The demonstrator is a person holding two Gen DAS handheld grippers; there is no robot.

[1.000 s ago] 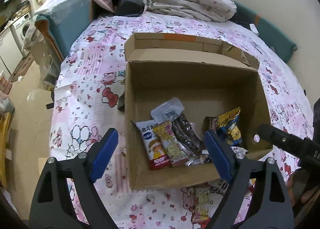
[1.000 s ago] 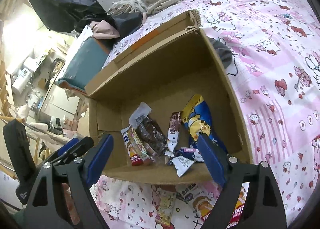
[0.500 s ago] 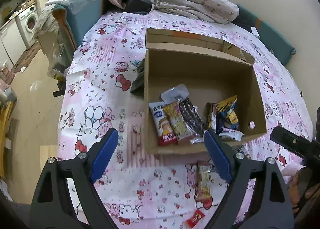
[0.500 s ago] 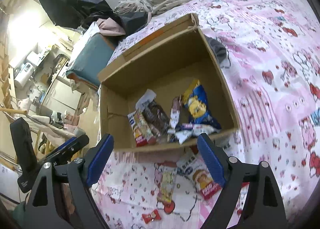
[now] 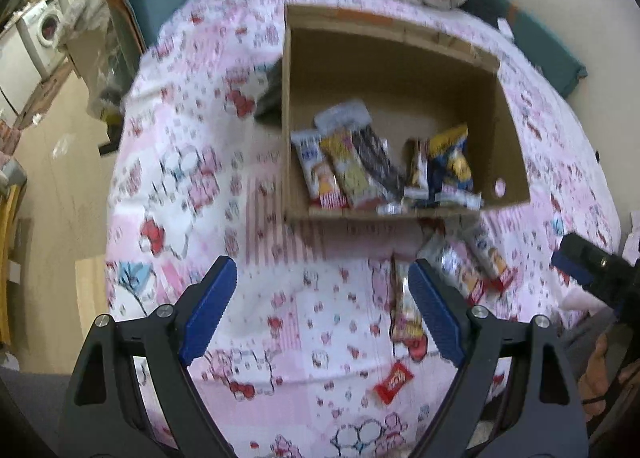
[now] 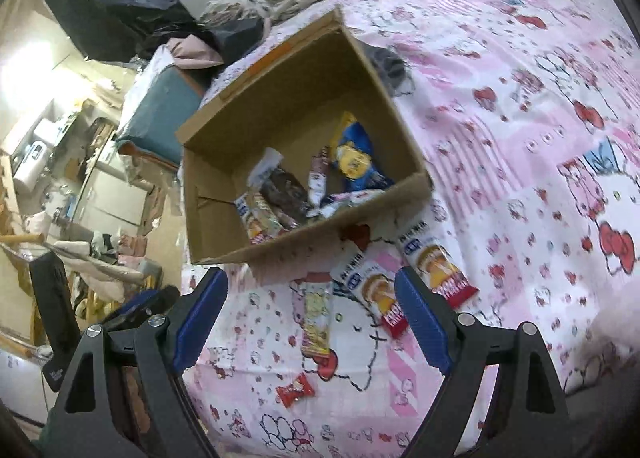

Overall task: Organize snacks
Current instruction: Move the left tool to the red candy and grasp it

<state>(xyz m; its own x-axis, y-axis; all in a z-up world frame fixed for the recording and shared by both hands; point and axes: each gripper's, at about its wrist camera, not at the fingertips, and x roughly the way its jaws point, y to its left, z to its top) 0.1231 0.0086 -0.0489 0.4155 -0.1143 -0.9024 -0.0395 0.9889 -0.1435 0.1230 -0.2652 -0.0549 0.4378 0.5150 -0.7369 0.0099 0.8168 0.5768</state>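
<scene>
Two grippers hover above the pink bedsheet (image 6: 520, 105), jaws spread and empty: left gripper (image 5: 322, 312), then right gripper (image 6: 310, 312). Between them lie loose snack packets (image 6: 370, 292) (four, including a small red candy (image 6: 295, 390)), just before the cardboard box (image 6: 224, 225).

- The snack packs (image 5: 360, 169) in the box (image 5: 296, 113) look blurry, so their words can't be read.
- The right gripper's finger (image 6: 420, 318) hides part of one pack (image 6: 384, 298).

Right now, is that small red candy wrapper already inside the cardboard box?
No, the small red candy wrapper lies on the pink bedspread, outside and in front of the cardboard box.
</scene>
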